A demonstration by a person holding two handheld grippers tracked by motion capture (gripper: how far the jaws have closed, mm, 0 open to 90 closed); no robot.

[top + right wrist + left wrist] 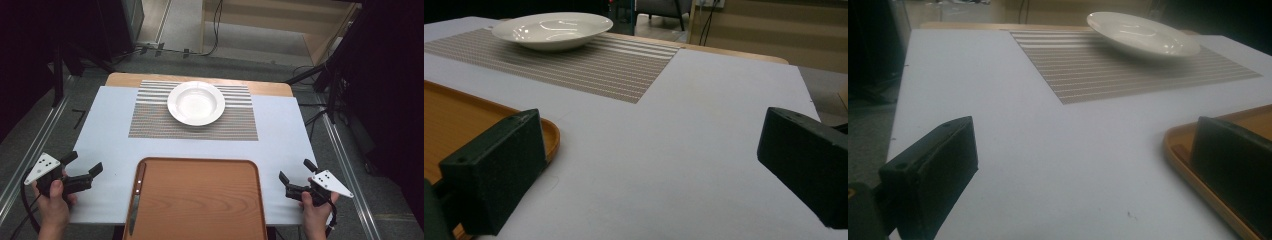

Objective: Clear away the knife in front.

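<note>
Beside the wooden tray (pixel 200 200), left gripper (pixel 82 172) and right gripper (pixel 295 175) rest spread and empty; a careless reach could knock the knife (pixel 136 200) off the tray's left edge.

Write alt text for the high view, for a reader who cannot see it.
A person's hands hold an open left claw and an open right claw on either side of a wooden tray, gripping nothing. A knife lies along the tray's left edge. Beyond it, a white plate sits on a striped mat.
</note>
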